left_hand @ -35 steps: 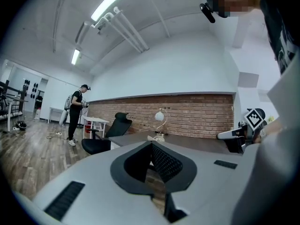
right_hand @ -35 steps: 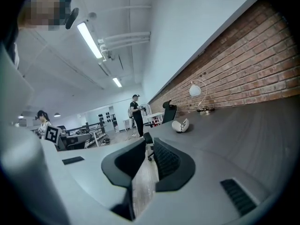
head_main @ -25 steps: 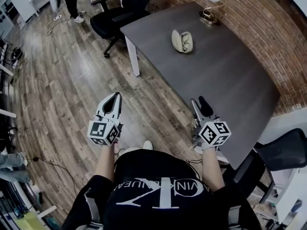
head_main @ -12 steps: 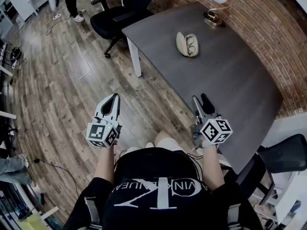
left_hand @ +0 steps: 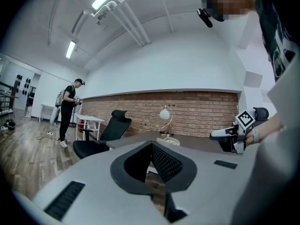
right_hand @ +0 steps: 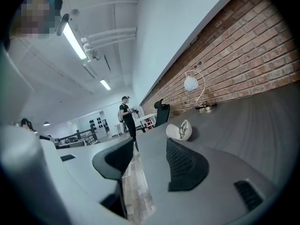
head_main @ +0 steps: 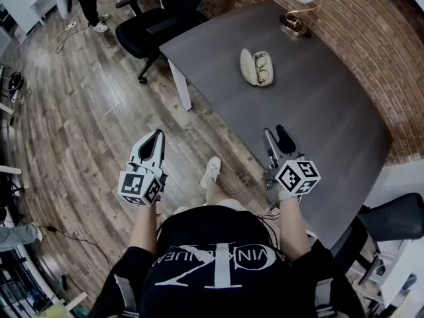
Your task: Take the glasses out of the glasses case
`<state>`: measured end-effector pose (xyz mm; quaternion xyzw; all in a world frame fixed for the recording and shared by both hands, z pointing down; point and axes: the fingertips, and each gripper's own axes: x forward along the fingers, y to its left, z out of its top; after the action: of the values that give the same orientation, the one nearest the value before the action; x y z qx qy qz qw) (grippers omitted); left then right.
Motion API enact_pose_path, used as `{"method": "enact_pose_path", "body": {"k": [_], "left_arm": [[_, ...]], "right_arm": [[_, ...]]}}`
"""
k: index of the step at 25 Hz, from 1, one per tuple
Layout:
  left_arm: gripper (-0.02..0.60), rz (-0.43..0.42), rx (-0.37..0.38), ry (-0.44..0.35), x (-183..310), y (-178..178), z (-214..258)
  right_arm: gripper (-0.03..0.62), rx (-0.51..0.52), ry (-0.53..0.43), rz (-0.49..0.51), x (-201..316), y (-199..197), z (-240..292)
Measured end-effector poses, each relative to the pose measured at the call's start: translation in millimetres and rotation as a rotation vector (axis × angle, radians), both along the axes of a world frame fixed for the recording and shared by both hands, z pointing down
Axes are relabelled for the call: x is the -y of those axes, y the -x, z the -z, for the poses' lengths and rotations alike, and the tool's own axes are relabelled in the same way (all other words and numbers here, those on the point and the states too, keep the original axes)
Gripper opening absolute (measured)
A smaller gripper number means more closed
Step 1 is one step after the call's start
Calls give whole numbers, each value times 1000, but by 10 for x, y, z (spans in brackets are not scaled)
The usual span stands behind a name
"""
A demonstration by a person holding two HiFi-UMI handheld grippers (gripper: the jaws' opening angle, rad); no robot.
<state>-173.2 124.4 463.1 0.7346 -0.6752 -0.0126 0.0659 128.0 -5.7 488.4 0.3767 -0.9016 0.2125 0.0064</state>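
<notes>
The dark grey rectangular wooden table runs from my 3 o'clock up to 12 o'clock, beside the red brick wall. A black swivel office chair stands by its far corner at 11 o'clock. My left gripper hangs over the brown plank floor, jaws together, nothing in them. My right gripper, at the table's near edge, is opening its jaws wide and holds nothing. The cream oval glasses case lies open on the table at 12 o'clock from that gripper, well apart, with the dark-framed glasses in its right half.
</notes>
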Motion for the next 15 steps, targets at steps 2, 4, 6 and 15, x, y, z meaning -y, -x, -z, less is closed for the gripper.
{"method": "enact_pose_path", "body": {"k": [2,4,6,15], "left_arm": [[15,-9,9,-7,187,43,11],[15,-16,9,-8,381,93,17],[15,-26,5,-2,569,117,13],[15,-60,-11,27,1321,284,-21]], "right_arm": [[209,-9,-7,4,169,75,-5],[209,-19,-10,9,341,156,-8],[209,-23,-4,12,498,227,-5],[209,-55,14,16,1114,488,-20]]}}
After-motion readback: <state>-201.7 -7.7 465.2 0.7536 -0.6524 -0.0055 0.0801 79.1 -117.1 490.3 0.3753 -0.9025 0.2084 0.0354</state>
